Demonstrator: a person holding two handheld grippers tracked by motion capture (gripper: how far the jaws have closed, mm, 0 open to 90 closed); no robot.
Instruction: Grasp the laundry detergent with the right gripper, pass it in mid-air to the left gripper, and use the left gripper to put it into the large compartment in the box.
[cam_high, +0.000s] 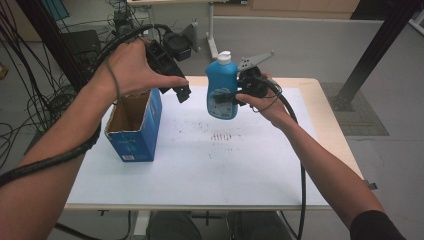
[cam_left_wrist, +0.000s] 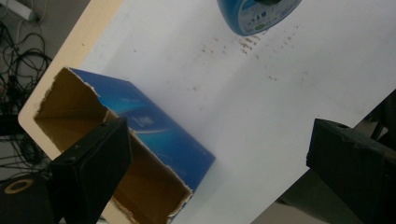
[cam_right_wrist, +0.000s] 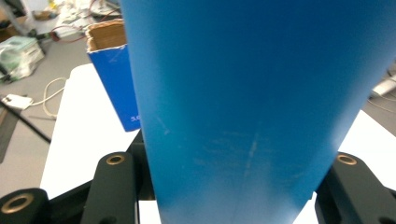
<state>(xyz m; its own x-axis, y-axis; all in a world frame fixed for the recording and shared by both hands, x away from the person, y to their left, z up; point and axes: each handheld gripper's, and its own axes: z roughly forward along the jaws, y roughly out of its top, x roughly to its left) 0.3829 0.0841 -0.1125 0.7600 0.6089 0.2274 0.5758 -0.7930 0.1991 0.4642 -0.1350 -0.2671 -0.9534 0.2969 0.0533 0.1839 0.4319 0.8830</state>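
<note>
A blue bottle (cam_high: 221, 75) with a white cap hangs upright above the far middle of the white table (cam_high: 210, 165). My right gripper (cam_high: 229, 98) is shut on its lower body from the right side. In the right gripper view the bottle (cam_right_wrist: 261, 102) stands between the two black jaws, which press on its sides. My left gripper (cam_high: 182, 93) hovers open above the right rim of an open blue cardboard box (cam_high: 135, 122), with nothing between its fingers. The left gripper view looks down past my left gripper (cam_left_wrist: 224, 163) onto the box (cam_left_wrist: 163, 135) and the bottle's base (cam_left_wrist: 257, 14).
The box (cam_right_wrist: 112, 79) stands at the table's left edge with its brown inside showing. Faint brown specks mark the table's middle (cam_high: 220, 135). Cables and black frame posts (cam_high: 380, 45) surround the table on the floor.
</note>
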